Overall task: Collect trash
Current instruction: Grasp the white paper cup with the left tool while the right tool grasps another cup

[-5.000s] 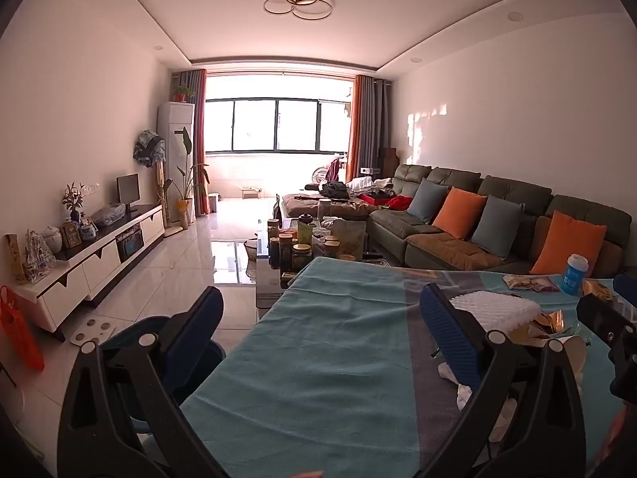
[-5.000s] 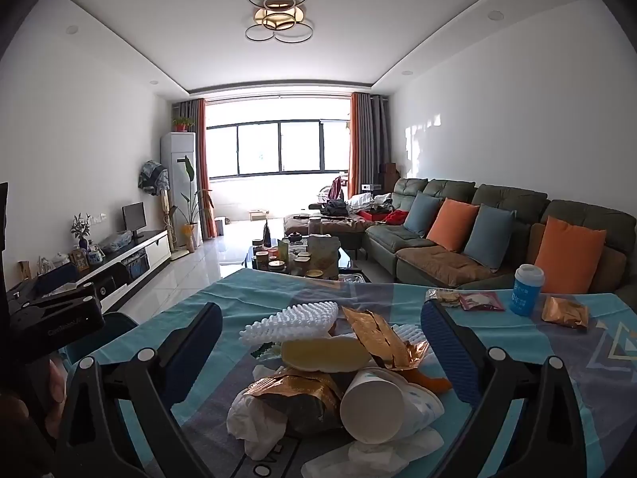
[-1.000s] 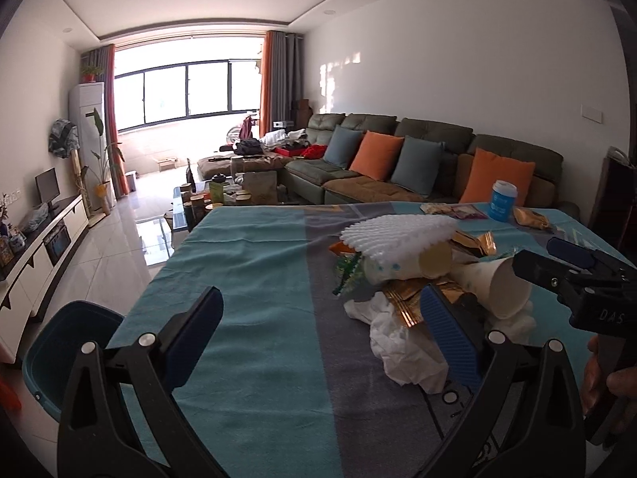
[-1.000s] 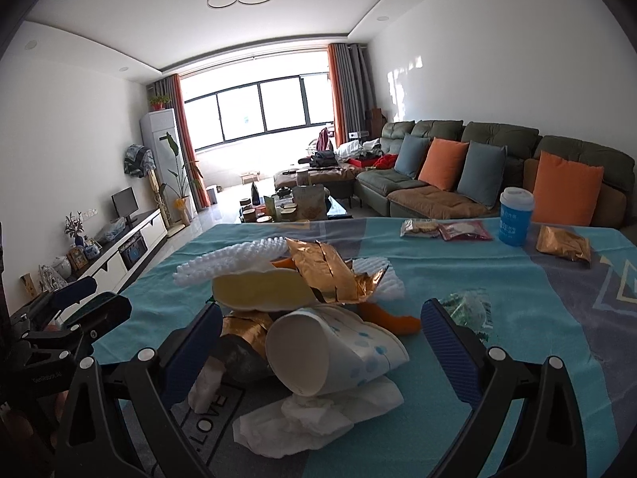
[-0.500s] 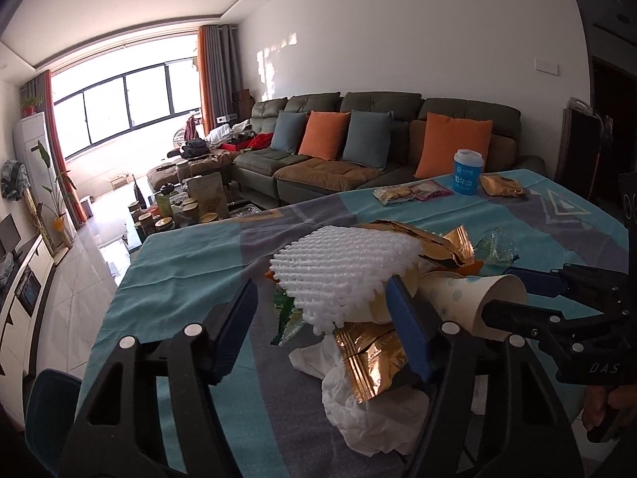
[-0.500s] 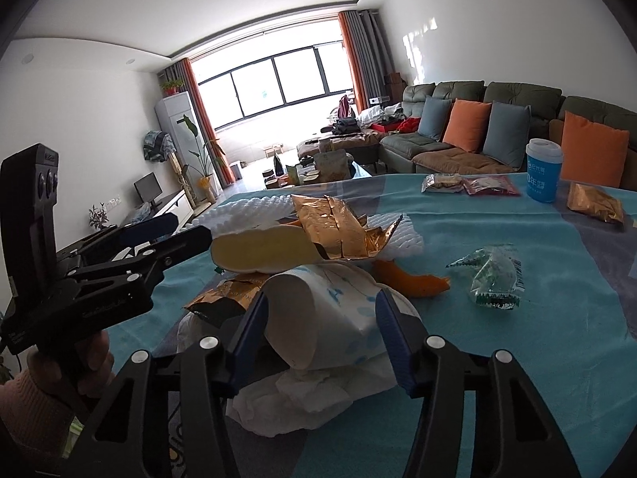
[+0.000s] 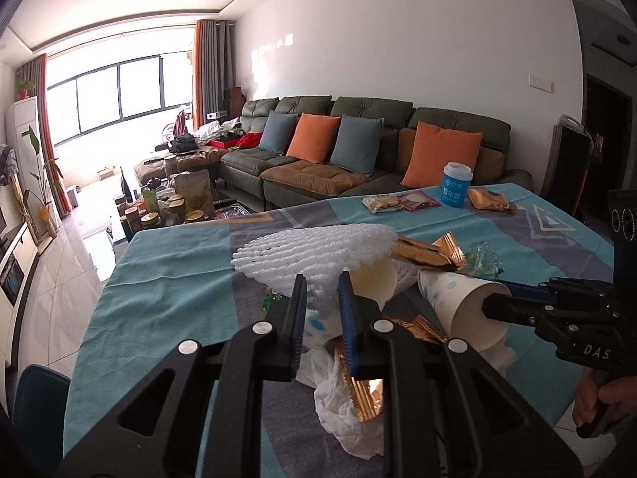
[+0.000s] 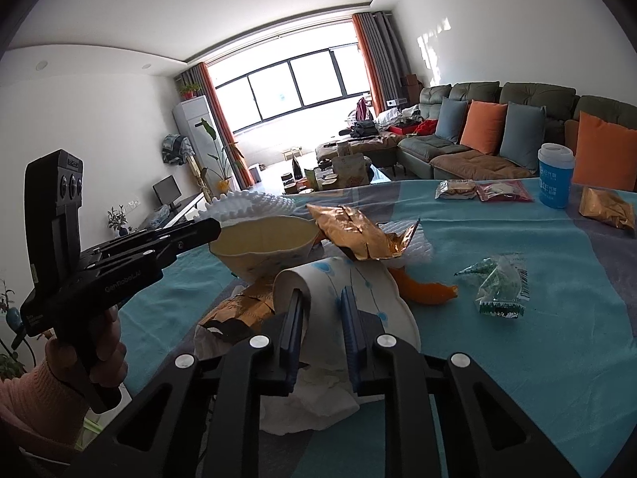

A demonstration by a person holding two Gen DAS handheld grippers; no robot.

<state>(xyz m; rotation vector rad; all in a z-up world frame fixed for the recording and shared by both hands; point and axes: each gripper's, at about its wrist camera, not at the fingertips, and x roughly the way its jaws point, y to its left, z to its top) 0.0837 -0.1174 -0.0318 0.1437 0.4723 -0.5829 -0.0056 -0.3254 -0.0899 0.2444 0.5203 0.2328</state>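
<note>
**Left wrist view: both tools clamped into the trash heap**

Left wrist view shows the left tool (image 7: 322,306) with its blue-padded fingers drawn close and pinching the edge of a white foam net (image 7: 314,257), a knobbly mesh sleeve spread like a fan on top of the pile. To its right the right tool (image 7: 513,300) carries the letters "DAS" on its black body; its tips enter the mouth of a paper cup (image 7: 458,298) lying on its side. The right wrist view shows the right tool (image 8: 320,318) squeezing that cup's wall, one finger inside the rim and one outside, so the paper cup (image 8: 342,290), white with pale blue dots, is flattened. On the left tool's (image 8: 207,229) side, "GenRobot.AI" can be read.

The heap sits on a worktop (image 7: 171,290) covered by a teal and grey cloth. It includes crinkled gold foil wrappers (image 8: 358,231), a cream bowl-shaped piece (image 8: 264,241), crumpled white tissue (image 7: 338,394) and an orange scrap (image 8: 426,290), partly buried. A clear green-printed packet (image 8: 497,283) lies apart; its print is too small to read. A blue lidded cup (image 7: 457,185) at the far edge bears white characters, including "10". Part of the heap's base is hidden behind the tools.
</note>
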